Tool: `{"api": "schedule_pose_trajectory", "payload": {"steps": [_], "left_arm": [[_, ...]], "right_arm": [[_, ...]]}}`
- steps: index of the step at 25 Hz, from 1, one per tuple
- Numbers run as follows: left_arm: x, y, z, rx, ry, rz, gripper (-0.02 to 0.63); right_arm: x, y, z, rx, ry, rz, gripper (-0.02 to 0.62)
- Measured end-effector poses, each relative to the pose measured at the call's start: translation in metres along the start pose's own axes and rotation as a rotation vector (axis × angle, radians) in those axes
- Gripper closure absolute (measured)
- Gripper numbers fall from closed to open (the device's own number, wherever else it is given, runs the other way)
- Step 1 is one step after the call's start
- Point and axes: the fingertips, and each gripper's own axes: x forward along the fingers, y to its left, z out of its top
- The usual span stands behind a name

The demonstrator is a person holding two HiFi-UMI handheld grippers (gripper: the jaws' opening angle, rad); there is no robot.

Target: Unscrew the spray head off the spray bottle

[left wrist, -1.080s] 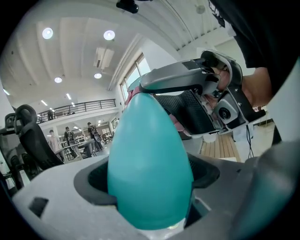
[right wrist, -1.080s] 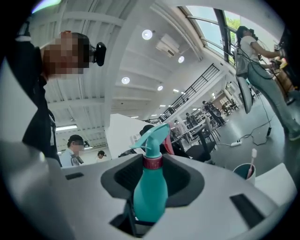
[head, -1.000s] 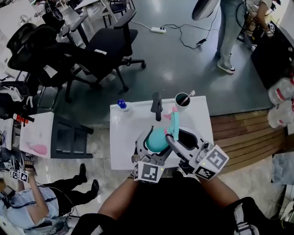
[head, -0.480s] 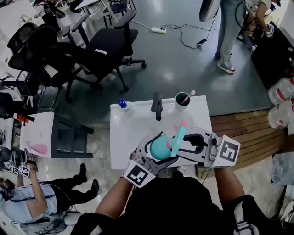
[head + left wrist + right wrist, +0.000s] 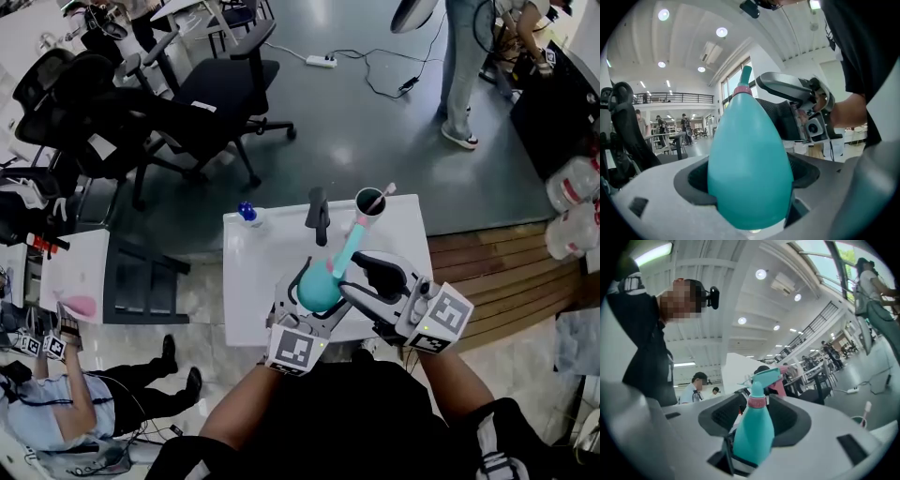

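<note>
Above the near part of the white tabletop (image 5: 246,281), the teal spray bottle (image 5: 319,287) is held clear of the surface, its rounded body clamped between the jaws of the left tool (image 5: 315,279). Half a second ago the bottle lay flatter, its neck aimed mostly to the right across the right tool (image 5: 353,271). Now the neck swings toward the far side, and the spray head (image 5: 354,236) shows just short of the cup (image 5: 371,204) at the tabletop's far edge. The right tool's marker cube (image 5: 441,319) has come in from the right and sits tilted near the left tool's cube (image 5: 298,349).

The right tool's jaws have just been opening. They stand wide on either side of the pink collar (image 5: 757,401) and the neck, with a gap at each pad, so they grip nothing.

In the head view the bottle's long axis runs from near left at its base to far right at its head. In both tool views it stands head up, leaning slightly right. The head sits on the collar.
</note>
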Motion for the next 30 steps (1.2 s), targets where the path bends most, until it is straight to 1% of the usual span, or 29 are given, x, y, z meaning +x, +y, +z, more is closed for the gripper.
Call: {"api": "schedule_pose_trajectory", "payload": {"steps": [2,4,7,9,12,14,17,18,21,23,25,27,28,30], "left_arm": [[0.001,0.003,-0.010,0.005,0.027,0.036,0.149],[0.000,0.005,-0.022,0.022,0.056,0.067,0.149],[0.000,0.007,-0.022,0.039,0.075,0.103,0.149],[-0.001,0.006,-0.024,0.067,0.090,0.108,0.149],[-0.001,-0.001,-0.027,0.116,0.102,0.090,0.149],[-0.001,-0.004,-0.024,0.102,0.093,0.082,0.149],[-0.001,-0.005,-0.016,0.050,0.071,0.079,0.149],[-0.002,-0.005,-0.015,0.049,0.069,0.077,0.149],[-0.004,-0.004,-0.021,0.087,0.080,0.073,0.149],[-0.004,-0.004,-0.022,0.086,0.076,0.071,0.149],[-0.004,-0.006,-0.020,0.070,0.064,0.059,0.149],[-0.005,-0.009,-0.014,0.041,0.039,0.022,0.149],[-0.006,-0.012,-0.008,0.028,0.019,-0.011,0.149],[-0.010,-0.021,0.005,0.023,-0.027,-0.103,0.149]], "right_arm": [[0.003,-0.006,-0.005,0.054,0.004,-0.061,0.426],[0.007,-0.008,-0.010,0.094,0.011,-0.103,0.434],[0.011,-0.008,-0.016,0.113,0.023,-0.151,0.433],[0.012,-0.008,-0.017,0.120,0.020,-0.171,0.433],[0.012,-0.008,-0.016,0.119,0.020,-0.185,0.436],[0.012,-0.006,-0.016,0.110,0.024,-0.180,0.434],[0.014,-0.003,-0.016,0.086,0.038,-0.161,0.430],[0.015,-0.003,-0.015,0.077,0.044,-0.158,0.429],[0.016,-0.003,-0.015,0.053,0.051,-0.162,0.430],[0.015,-0.004,-0.014,0.046,0.044,-0.164,0.446],[0.015,-0.004,-0.012,0.037,0.039,-0.147,0.449],[0.015,0.000,-0.010,0.018,0.041,-0.096,0.451],[0.015,0.004,-0.008,0.002,0.043,-0.053,0.453],[0.014,0.016,-0.002,-0.046,0.052,0.063,0.453]]}}
